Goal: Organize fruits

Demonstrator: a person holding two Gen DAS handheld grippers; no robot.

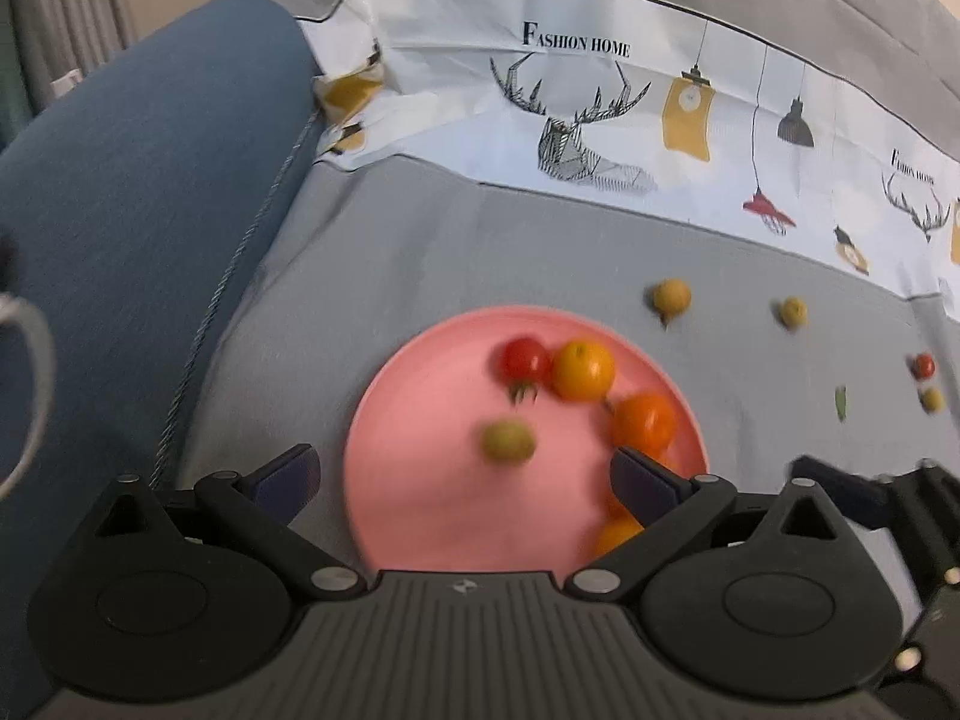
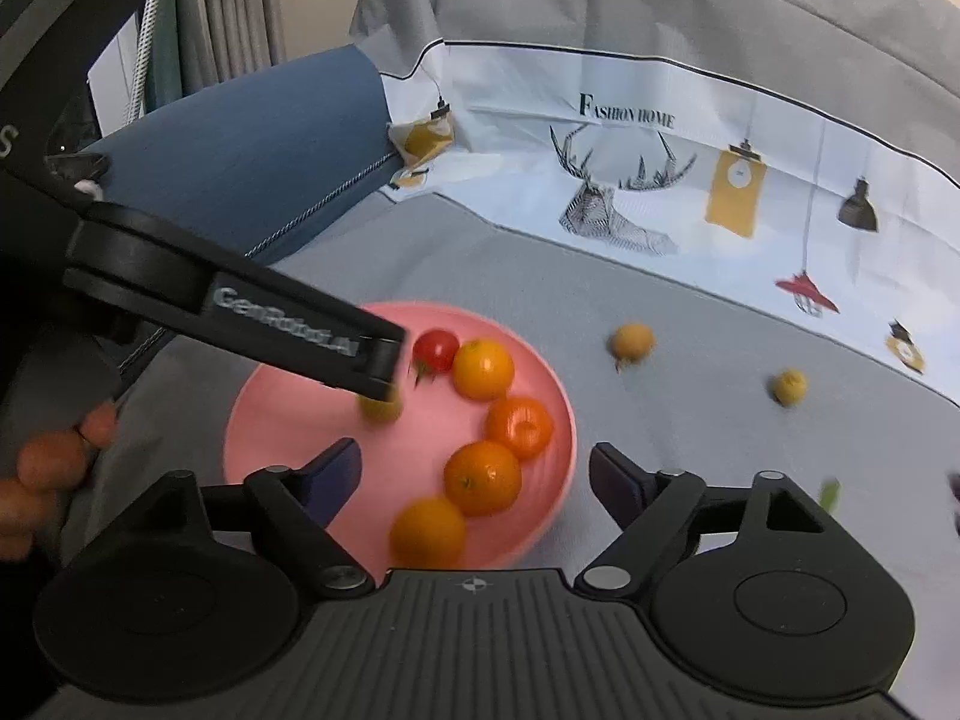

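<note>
While spread wide and holding nothing, left gripper and right gripper hover over pink plate on grey cloth. Inside: four oranges, red tomato, small green fruit. Beyond, apart: two yellowish fruits.

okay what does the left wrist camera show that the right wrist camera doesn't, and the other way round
Only the left wrist view shows a small red tomato and a pale fruit lying on the grey cloth at far right.

Only the right wrist view shows all four oranges on the pink plate, including the two nearest, plus the person's fingers at the left edge.

Both show the plate's cherry tomato, a blurred greenish fruit, two yellowish fruits on the cloth, a green leaf, and the deer-print sheet.
</note>
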